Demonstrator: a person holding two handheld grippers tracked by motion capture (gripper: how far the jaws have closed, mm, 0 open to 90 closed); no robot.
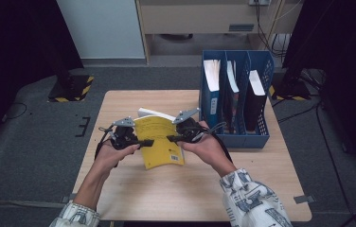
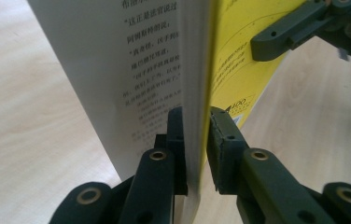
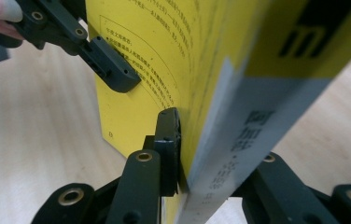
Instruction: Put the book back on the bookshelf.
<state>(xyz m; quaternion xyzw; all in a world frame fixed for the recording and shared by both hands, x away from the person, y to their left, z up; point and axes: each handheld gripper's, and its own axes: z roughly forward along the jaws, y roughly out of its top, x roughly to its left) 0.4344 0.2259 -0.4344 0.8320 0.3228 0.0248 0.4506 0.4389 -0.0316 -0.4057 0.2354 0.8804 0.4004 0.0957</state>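
The left gripper (image 2: 194,140) has its jaws clamped on the page edge of a yellow book (image 2: 239,70), one jaw against a white printed page and the other against the yellow cover, with the block of pages pinched between them. In the right gripper view, the right gripper (image 3: 201,154) has its jaws clamped on the opposite side of the same book (image 3: 164,56), at the spine: one jaw presses the yellow cover, while the other is mostly hidden behind the grey-and-yellow spine with its printed characters. Each gripper view also shows the other gripper's jaw lying on the yellow cover farther off.

From the high view, the left gripper (image 1: 144,142) and right gripper (image 1: 172,138) meet the book (image 1: 159,142) from its two sides, a hand behind each. The book is lifted off the desk (image 1: 129,189) and tilted, its back cover with a barcode facing up, above the middle of the desk. A white sheet or second book (image 1: 153,113) peeks out just behind its far edge; which it is cannot be told.

To the right, at the far right part of the desk, stands a blue file rack (image 1: 261,71) with three upright compartments, each holding books or folders (image 1: 212,72). The person's patterned sleeves (image 1: 252,198) come in from the bottom.
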